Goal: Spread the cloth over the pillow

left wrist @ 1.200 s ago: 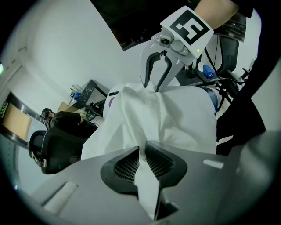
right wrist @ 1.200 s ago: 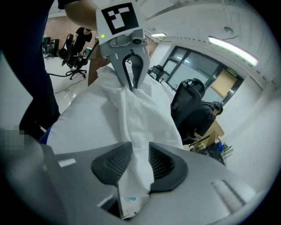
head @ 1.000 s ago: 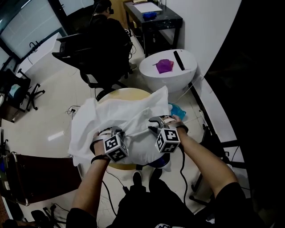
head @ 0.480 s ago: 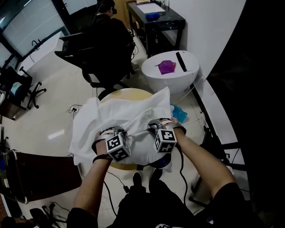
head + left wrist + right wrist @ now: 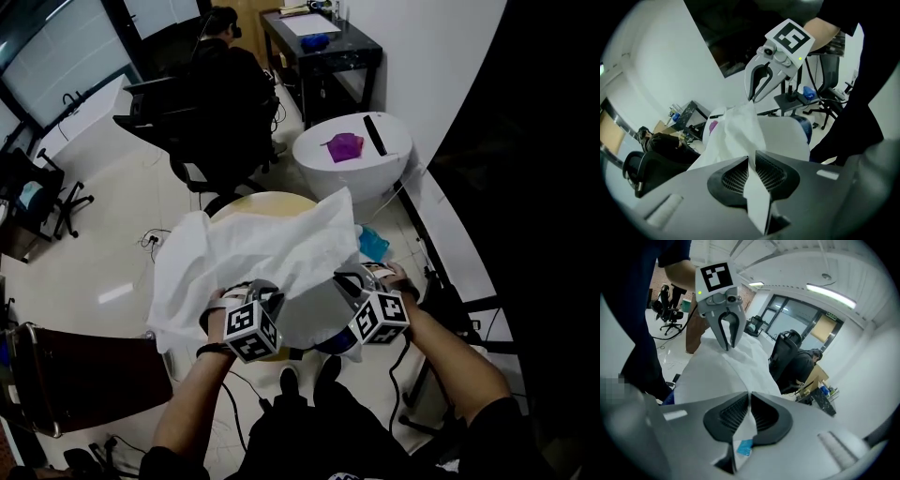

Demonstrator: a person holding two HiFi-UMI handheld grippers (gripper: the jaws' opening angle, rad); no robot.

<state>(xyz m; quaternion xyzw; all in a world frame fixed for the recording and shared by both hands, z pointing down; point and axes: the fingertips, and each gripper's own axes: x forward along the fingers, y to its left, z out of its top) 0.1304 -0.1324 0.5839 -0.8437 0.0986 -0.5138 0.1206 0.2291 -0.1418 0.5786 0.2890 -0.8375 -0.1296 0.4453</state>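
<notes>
Pale tiled floor (image 5: pixel 98 248) fills the room, and a person (image 5: pixel 230 66) sits in a black office chair (image 5: pixel 202 131) at the far side. A white cloth (image 5: pixel 262 253) drapes across the pillow (image 5: pixel 314 321), which lies on a round wooden tabletop (image 5: pixel 267 199). A white round table (image 5: pixel 323 173) stands behind. The left gripper (image 5: pixel 260 296) has its fingers (image 5: pixel 731 176) clamped on the cloth's near edge. The right gripper (image 5: pixel 352 281) has fingers (image 5: pixel 766 416) that have just been closing, and they now pinch the cloth too.

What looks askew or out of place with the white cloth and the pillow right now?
The crumpled white fabric cloth sits askew: it is heaped toward the left, while the near end of the pale grey pillow lies bare. Nothing looks spilled or torn.
</notes>
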